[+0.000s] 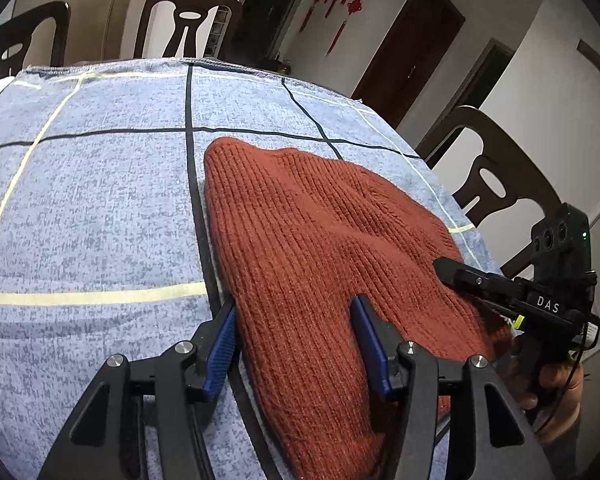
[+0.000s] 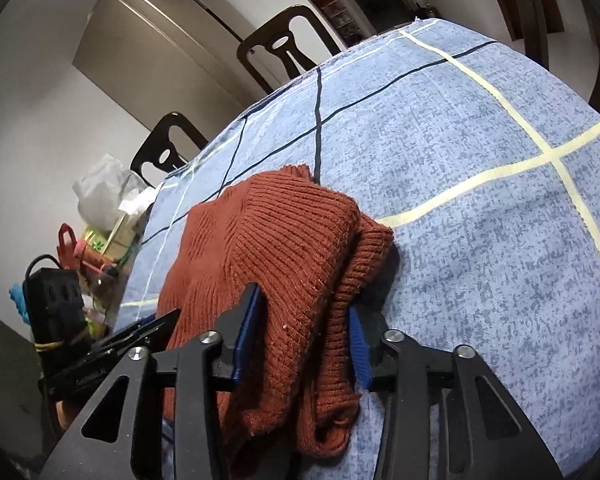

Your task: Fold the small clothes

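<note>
From my left gripper (image 1: 296,340), I see the red knit hat (image 1: 320,240) lying flat on the blue checked tablecloth (image 1: 92,208), and my two blue pads are spread wide with the hat's near edge between them, not squeezed. From my right gripper (image 2: 304,340), the hat (image 2: 284,248) looks bunched up and folded over, and a thick bit of it sits between my spread pads, but I cannot tell if they pinch it.

Rust-red ribbed knit hat (image 1: 320,240); mottled blue tablecloth (image 1: 100,208), navy and cream grid lines
</note>
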A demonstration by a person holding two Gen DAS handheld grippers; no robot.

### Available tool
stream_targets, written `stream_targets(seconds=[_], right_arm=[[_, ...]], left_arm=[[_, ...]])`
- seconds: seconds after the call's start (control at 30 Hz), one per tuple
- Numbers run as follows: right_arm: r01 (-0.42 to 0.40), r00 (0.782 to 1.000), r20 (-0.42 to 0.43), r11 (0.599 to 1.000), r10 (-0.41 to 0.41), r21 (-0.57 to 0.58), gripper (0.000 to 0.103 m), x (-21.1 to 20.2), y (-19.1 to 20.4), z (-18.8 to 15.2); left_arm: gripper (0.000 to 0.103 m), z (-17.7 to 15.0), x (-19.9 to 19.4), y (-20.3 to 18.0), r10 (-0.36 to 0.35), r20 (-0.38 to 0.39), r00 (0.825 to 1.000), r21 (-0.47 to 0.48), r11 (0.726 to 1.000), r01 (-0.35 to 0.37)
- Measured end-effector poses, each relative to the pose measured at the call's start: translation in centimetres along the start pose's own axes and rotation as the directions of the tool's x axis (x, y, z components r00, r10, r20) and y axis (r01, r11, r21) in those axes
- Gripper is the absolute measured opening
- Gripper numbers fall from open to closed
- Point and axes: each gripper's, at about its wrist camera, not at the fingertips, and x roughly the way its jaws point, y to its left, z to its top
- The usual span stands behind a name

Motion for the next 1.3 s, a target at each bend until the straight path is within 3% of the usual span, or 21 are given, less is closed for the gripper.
stream_targets(seconds=[0.1, 0.23, 0.3, 0.47, 0.67, 0.93, 1.13, 1.3], right_arm=[[-0.005, 1.0, 0.003, 1.0, 0.005, 0.006, 0.028, -0.2, 0.1, -0.1], [0.002, 1.0, 0.019, 1.0, -0.001, -0.024, 0.024, -1.2, 1.3, 0.2], [-0.018, 0.999, 0.038, 0.999, 0.02, -0.05, 0.024, -2.0, 2.6, 0.3], [-0.036, 0.997, 0.063, 0.991, 0.044, -0.131, 0.023, -3.5, 6.0, 0.3], [-0.08, 0.995, 0.045, 0.983, 0.089, -0.163, 0.023, -2.0, 8.4, 0.3], [-0.171, 0.985, -0.068, 0.965, 0.161, -0.198, 0.023, 4.0, 12.6, -0.5], [-0.226, 0.973, -0.09, 0.945, 0.21, -0.238, 0.023, 6.3, 16.1, 0.4], [-0.24, 0.97, -0.099, 0.948, 0.223, -0.211, 0.024, 8.1, 16.0, 0.5]], left_arm=[[0.056, 0.1, 0.1, -0.3, 0.017, 0.001, 1.0, 0.012, 1.0, -0.017], [0.037, 0.7, -0.5, -1.0, 0.047, 0.006, 0.999, 0.039, 0.998, -0.047], [0.034, 1.0, -1.4, -1.3, 0.052, 0.021, 0.998, 0.068, 0.996, -0.054], [0.033, 1.5, -4.6, -1.7, 0.013, 0.086, 0.996, 0.118, 0.993, -0.024], [0.033, 1.7, -7.8, 1.2, -0.006, 0.145, 0.989, 0.087, 0.996, -0.006], [0.033, 0.9, -10.3, 7.2, 0.064, 0.17, 0.983, 0.002, 0.998, -0.065], [0.033, 1.9, -12.9, 10.0, 0.111, 0.213, 0.971, -0.014, 0.994, -0.11], [0.033, 2.3, -12.9, 11.9, 0.124, 0.209, 0.97, -0.03, 0.992, -0.12]])
